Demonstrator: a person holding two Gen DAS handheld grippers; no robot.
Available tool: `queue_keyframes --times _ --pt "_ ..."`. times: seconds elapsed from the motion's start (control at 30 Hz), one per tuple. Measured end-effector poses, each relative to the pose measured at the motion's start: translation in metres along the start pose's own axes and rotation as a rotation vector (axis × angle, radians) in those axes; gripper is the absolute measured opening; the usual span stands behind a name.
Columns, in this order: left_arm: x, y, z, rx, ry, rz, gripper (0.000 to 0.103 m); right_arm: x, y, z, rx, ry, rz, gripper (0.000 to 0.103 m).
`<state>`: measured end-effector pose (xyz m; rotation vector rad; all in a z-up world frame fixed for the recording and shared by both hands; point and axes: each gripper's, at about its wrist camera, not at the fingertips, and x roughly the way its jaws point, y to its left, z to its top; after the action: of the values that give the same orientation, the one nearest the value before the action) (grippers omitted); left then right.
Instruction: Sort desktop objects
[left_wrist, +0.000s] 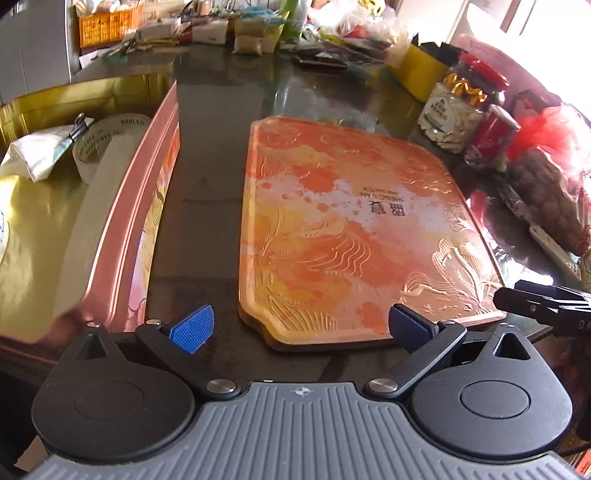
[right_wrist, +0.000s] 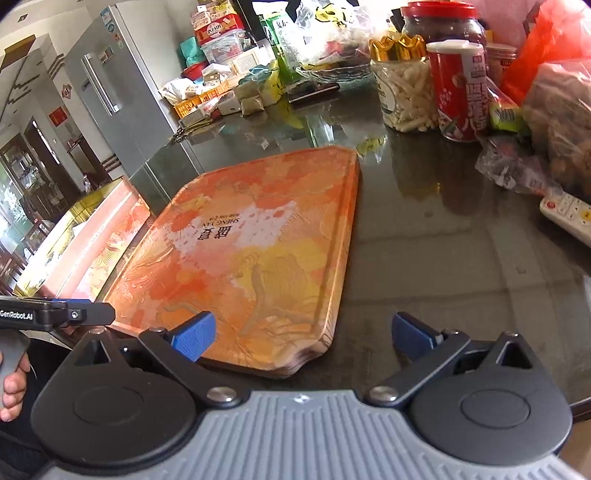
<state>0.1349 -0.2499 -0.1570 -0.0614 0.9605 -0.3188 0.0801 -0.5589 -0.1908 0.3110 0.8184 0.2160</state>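
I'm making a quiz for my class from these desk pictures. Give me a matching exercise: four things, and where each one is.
Things:
1. orange lid
2. tape roll
3. remote control
4. red can

Places:
A. inside the gold-lined box
B. flat on the dark table
C. beside the jar of white snacks
D. at the table's right edge

Pairs: 1-B, 2-A, 3-D, 4-C

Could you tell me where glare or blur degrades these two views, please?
Left wrist view: window light blows out the upper right corner, and the open tin at left looks smeared. Right wrist view: the dark tabletop mirrors the jars; the orange lid stays sharp.
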Motion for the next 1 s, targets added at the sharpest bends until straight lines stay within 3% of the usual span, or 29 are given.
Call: queue_keyframes --times 0.17,0.33,0.37,0.43,0.47,0.57,0.63,0.83,1.0 --pt "0.008 -0.002 0.000 -0.029 0.008 0.045 0.101 0.006 -0.003 0.003 -0.005 -0.010 0.015 0.103" --pt "0.016 -0.004 0.003 -0.045 0.030 -0.009 0.101 0.016 -0.002 0.009 -0.025 -0.006 0.038 0.095" --pt "0.017 -0.005 0.004 -0.041 0.035 -0.031 0.101 0.017 -0.002 0.010 -0.028 -0.004 0.045 0.092" --pt "0.016 -0.005 0.005 -0.041 0.043 -0.047 0.098 0.018 -0.003 0.012 -0.021 0.002 0.062 0.073" --pt "0.015 -0.005 0.004 -0.038 0.042 -0.044 0.097 0.019 -0.003 0.013 -0.020 0.005 0.059 0.071" --pt "0.011 -0.002 0.003 -0.031 0.037 -0.029 0.083 0.020 -0.002 0.015 -0.025 0.015 0.038 0.055" --pt "0.008 -0.002 0.000 -0.006 0.047 -0.031 0.074 0.016 -0.002 0.013 -0.018 0.024 0.030 0.054" --pt "-0.009 -0.010 -0.023 0.036 0.093 -0.077 0.074 -0.005 0.005 -0.005 -0.040 0.042 -0.009 0.054" --pt "-0.012 0.005 -0.025 -0.050 0.053 -0.114 0.074 -0.010 -0.008 -0.011 0.039 0.003 0.038 0.058"
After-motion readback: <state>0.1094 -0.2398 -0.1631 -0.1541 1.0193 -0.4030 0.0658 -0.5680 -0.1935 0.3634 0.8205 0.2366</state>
